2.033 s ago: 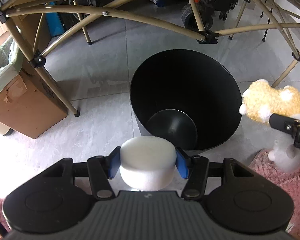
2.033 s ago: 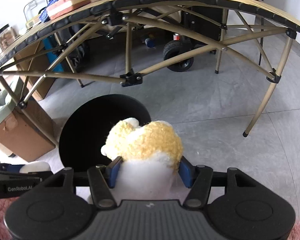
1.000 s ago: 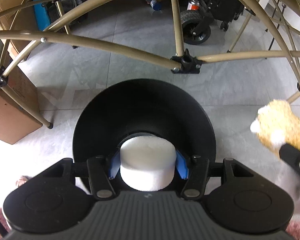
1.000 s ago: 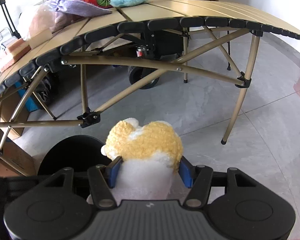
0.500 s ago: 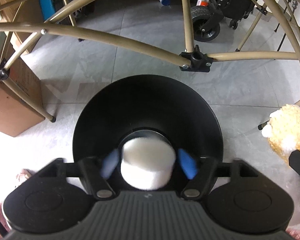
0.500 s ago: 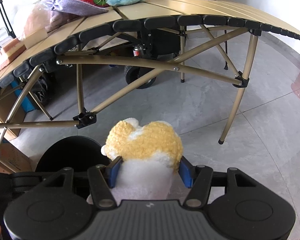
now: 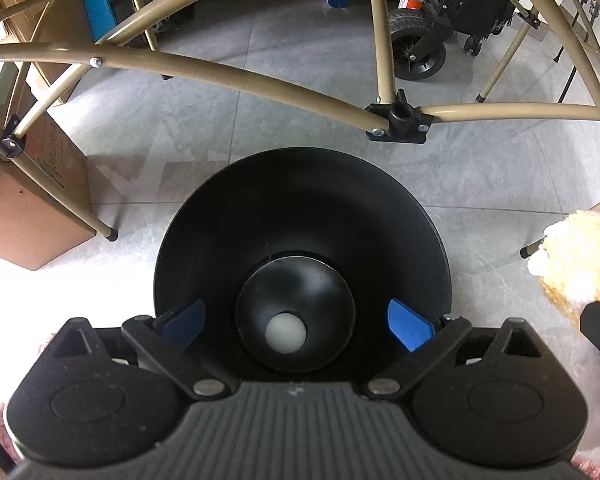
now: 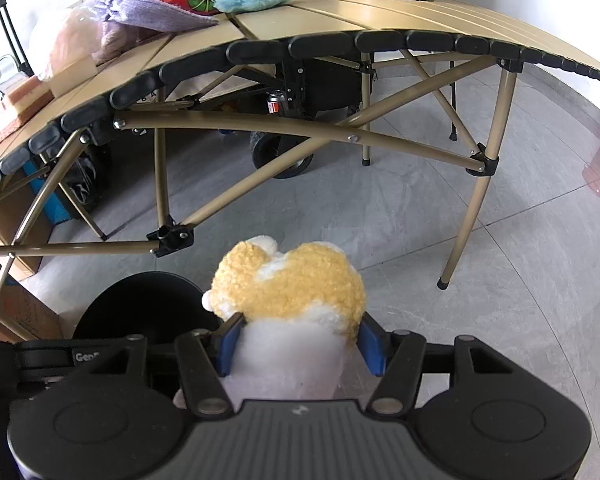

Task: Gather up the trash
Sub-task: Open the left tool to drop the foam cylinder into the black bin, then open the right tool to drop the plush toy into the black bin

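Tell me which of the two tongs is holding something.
The right tongs: their blue pads clamp a yellow-and-white plush toy. The left tongs are opening, with nothing between them, above the black bin.

The black plastic bin shines glossy and smooth inside. The plush toy is curly, fuzzy cloth. Table frame tubes look like matt painted metal; the floor tiles are smooth grey stone.
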